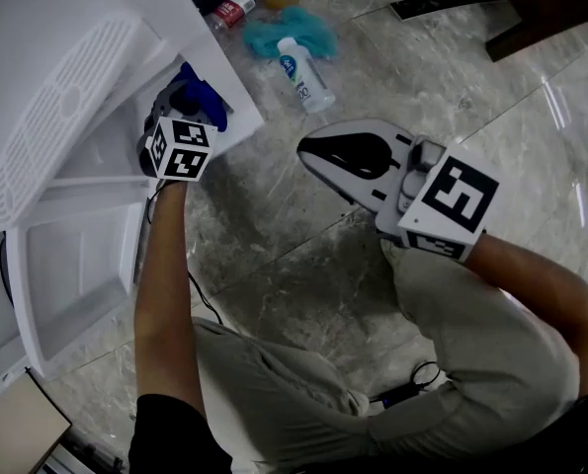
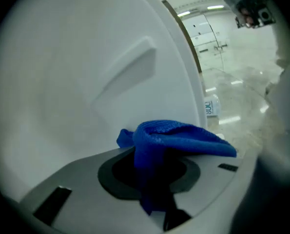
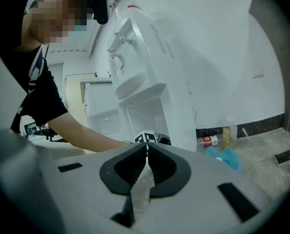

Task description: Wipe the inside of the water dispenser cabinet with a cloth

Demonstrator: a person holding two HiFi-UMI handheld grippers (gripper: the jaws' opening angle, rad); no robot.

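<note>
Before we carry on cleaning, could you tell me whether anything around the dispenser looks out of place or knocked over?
Yes: a white bottle lies on its side on the floor, cap end at a crumpled teal cloth, and a red-labelled bottle lies flat beyond it. No spill is visible.

Blue cloth (image 2: 179,135) bunched, beside open white cabinet (image 1: 71,265).
</note>
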